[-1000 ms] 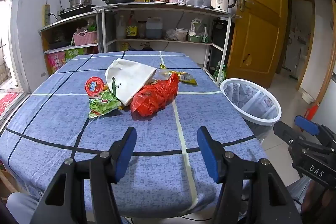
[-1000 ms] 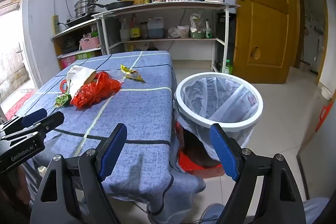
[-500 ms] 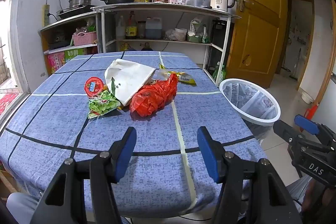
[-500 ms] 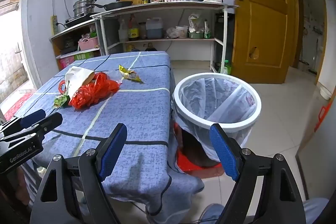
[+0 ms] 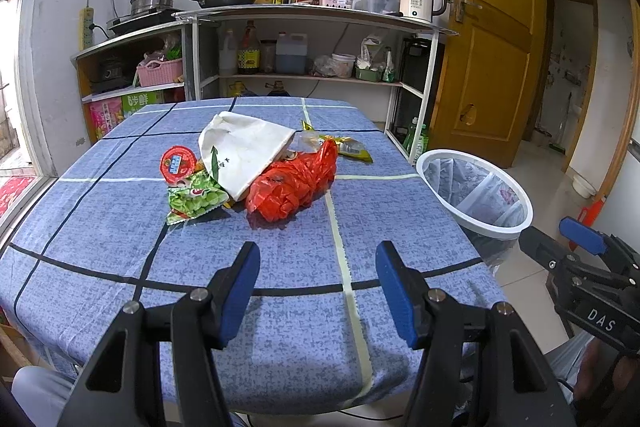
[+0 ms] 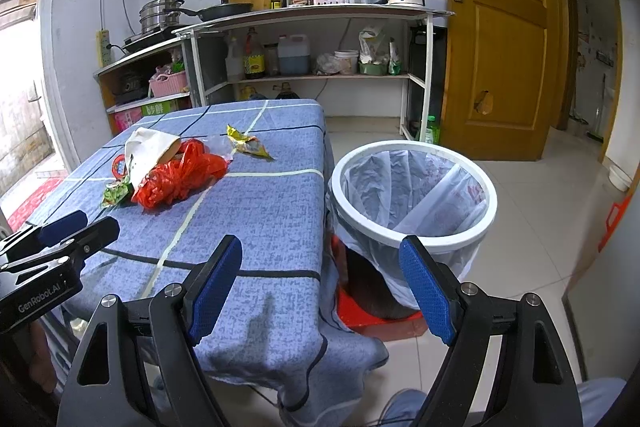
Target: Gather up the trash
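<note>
both grippers, left gripper and right gripper, hang wide open and empty at the near edge of the surface, trash pile mid-surface untouched, lined bin just beside for short drops.

Trash pile mid-table: crumpled red plastic bag, white paper bag lying on its side touching it, green snack wrapper and round red lid at left, yellow wrapper far right. White bin, clear liner, right of table.
</note>
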